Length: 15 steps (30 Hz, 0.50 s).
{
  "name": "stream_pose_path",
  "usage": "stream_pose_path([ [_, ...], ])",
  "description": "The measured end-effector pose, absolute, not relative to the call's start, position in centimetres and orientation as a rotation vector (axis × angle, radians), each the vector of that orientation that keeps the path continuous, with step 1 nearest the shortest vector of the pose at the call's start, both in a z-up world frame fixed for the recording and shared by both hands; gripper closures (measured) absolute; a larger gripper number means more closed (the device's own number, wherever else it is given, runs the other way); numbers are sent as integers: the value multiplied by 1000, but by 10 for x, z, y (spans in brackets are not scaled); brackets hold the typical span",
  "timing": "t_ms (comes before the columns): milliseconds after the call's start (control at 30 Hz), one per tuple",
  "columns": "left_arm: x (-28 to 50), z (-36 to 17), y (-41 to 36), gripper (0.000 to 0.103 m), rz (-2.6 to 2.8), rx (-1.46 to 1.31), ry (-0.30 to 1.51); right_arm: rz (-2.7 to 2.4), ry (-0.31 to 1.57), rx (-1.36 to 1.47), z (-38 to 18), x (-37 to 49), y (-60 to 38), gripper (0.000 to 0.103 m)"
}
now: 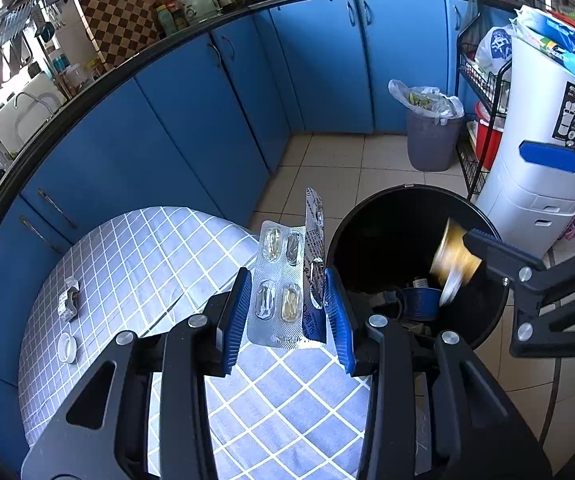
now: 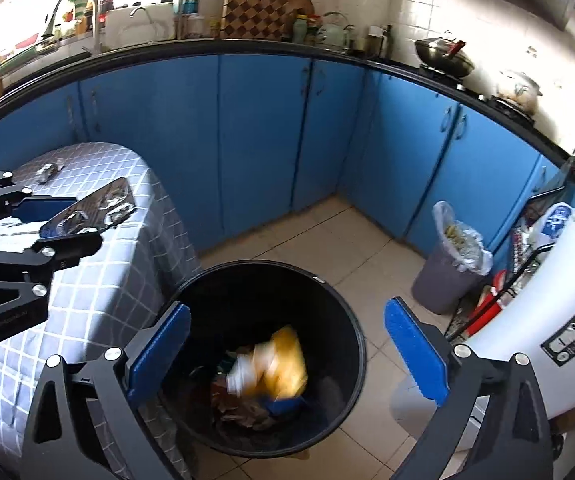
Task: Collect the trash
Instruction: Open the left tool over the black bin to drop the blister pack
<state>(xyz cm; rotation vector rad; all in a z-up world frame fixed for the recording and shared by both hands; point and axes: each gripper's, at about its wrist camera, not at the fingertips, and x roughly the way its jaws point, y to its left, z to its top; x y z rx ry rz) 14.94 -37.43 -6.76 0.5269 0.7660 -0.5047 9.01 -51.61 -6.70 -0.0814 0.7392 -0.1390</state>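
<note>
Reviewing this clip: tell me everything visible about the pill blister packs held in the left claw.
The blister packs are two silvery foil sheets pinched between the blue pads of the left claw. The front one faces the left wrist camera, showing four clear oval pockets, some yellowish. The second stands edge-on behind it, printed foil showing, partly torn. Both stand roughly upright above the checked tablecloth, beside the black bin. Only the claw touches them.

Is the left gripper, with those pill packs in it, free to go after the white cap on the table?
Probably not yet: the left gripper is shut on the blister packs, so it cannot take the white cap.
</note>
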Motion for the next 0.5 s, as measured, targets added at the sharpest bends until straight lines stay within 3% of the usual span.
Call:
stream_pose_path([
  [500, 144, -65, -394, 63, -545, 533, 761, -199, 758, -72, -73, 84, -539, 7],
])
